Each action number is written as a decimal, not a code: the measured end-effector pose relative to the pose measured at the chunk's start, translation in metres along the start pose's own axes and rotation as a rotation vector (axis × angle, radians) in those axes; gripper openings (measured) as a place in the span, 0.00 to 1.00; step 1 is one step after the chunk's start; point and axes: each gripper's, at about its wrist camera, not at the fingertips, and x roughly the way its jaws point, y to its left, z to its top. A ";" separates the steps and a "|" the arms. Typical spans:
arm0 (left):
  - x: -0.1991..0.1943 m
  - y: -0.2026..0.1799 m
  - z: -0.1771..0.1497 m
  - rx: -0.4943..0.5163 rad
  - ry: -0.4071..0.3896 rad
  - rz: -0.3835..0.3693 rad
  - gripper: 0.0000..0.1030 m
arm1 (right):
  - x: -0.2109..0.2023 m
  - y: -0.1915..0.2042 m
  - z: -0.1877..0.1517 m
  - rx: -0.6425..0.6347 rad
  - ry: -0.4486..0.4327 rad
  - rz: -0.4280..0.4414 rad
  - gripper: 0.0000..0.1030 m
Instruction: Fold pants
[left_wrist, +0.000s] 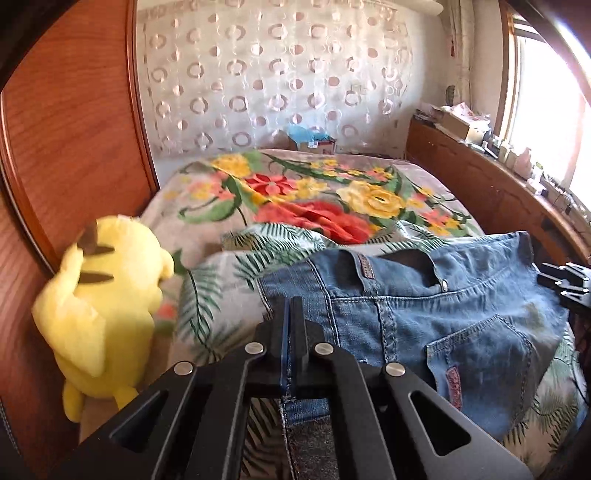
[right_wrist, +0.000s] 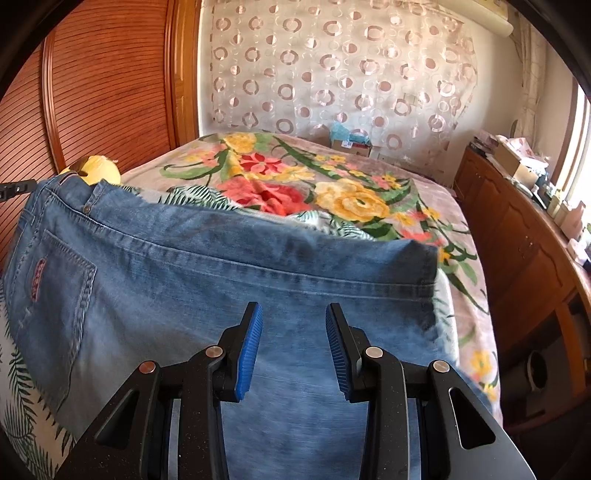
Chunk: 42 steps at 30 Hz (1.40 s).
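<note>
Nearest you, your left gripper (left_wrist: 291, 314) is pinched tight on the jeans (left_wrist: 424, 314) at their left, waistband end. Your right gripper (right_wrist: 293, 347) sits partly open over the leg, its pads (right_wrist: 251, 347) clear of the cloth. The jeans run left to right across the near bed (right_wrist: 436, 199), hem far right. Any fold likely carries that held end rightward, so the left gripper is better placed.

Matt denim jeans (right_wrist: 229, 280) — glossy wood wardrobe (right_wrist: 110, 96)
</note>
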 end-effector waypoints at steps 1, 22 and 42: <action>0.003 0.002 0.005 -0.002 -0.008 0.011 0.01 | -0.001 -0.003 0.000 0.008 -0.003 -0.003 0.36; 0.054 0.007 -0.006 -0.016 0.070 0.070 0.01 | 0.082 -0.067 0.034 0.116 0.143 -0.097 0.36; 0.044 -0.003 -0.005 0.010 0.062 0.057 0.01 | 0.088 -0.060 0.082 0.131 0.079 -0.189 0.04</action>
